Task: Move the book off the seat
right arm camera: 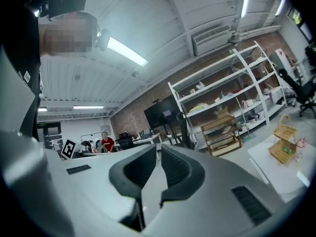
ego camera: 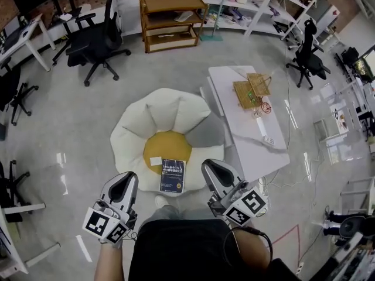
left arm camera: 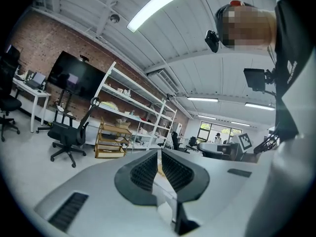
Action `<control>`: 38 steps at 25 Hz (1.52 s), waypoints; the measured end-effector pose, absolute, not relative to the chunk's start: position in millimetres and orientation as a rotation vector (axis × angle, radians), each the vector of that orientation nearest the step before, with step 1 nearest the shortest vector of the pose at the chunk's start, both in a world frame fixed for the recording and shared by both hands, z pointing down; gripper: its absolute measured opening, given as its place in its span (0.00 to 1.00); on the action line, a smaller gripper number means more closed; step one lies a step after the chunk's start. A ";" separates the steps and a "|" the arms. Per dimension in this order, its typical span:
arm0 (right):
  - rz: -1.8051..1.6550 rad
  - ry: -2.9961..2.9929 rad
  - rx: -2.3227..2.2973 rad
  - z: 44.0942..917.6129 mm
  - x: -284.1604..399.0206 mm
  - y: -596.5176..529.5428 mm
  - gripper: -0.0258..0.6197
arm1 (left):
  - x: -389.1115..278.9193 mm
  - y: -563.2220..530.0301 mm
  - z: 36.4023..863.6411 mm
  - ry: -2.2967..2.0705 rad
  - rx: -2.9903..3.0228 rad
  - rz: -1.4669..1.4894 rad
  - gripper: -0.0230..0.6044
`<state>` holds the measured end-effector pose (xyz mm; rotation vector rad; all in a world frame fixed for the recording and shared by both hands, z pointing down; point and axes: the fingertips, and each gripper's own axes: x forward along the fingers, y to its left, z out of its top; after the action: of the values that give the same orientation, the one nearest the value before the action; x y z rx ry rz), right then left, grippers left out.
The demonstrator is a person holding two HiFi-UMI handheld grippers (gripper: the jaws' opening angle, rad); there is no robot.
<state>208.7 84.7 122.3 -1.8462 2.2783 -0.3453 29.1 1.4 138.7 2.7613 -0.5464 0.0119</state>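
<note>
A dark blue book (ego camera: 173, 175) lies on the yellow cushion (ego camera: 166, 148) of a white flower-shaped seat (ego camera: 164, 127), at its near edge in the head view. My left gripper (ego camera: 125, 180) hangs shut to the left of the book, held up near the person's waist. My right gripper (ego camera: 211, 170) is shut to the right of the book. Neither touches the book. In both gripper views the jaws (left arm camera: 159, 157) (right arm camera: 159, 152) point level across the room with nothing between them, and the book is out of their sight.
A white low table (ego camera: 246, 122) with woven baskets (ego camera: 251, 89) stands right of the seat. Behind are a wooden shelf cart (ego camera: 171, 19), black office chairs (ego camera: 96, 40) and white shelving (ego camera: 263, 4). A white card (ego camera: 155, 161) lies on the cushion. Cables (ego camera: 293, 174) trail on the floor at right.
</note>
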 end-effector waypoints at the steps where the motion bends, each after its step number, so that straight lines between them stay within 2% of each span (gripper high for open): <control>1: -0.369 2.270 -1.857 127.8 209.9 82.7 0.07 | 29.1 -2.2 144.9 -0.544 2.754 0.026 0.05; 11: -0.663 2.206 -1.903 199.1 239.4 69.8 0.10 | 57.2 -22.5 214.0 -0.524 2.631 0.192 0.07; 18: -0.940 2.203 -1.841 281.0 260.9 61.2 0.17 | 89.7 -30.0 275.0 -0.558 2.533 0.337 0.17; 25: -1.202 2.116 -1.822 384.8 276.3 66.4 0.26 | 111.7 -17.8 366.9 -0.551 2.407 0.500 0.28; 38: -1.551 1.954 -1.791 585.8 250.0 109.9 0.37 | 89.6 10.9 571.4 -0.522 2.214 0.719 0.40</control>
<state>250.0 109.9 585.8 -1.7906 1.9543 -1.5510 89.6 10.9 571.4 2.2140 -0.5218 0.7187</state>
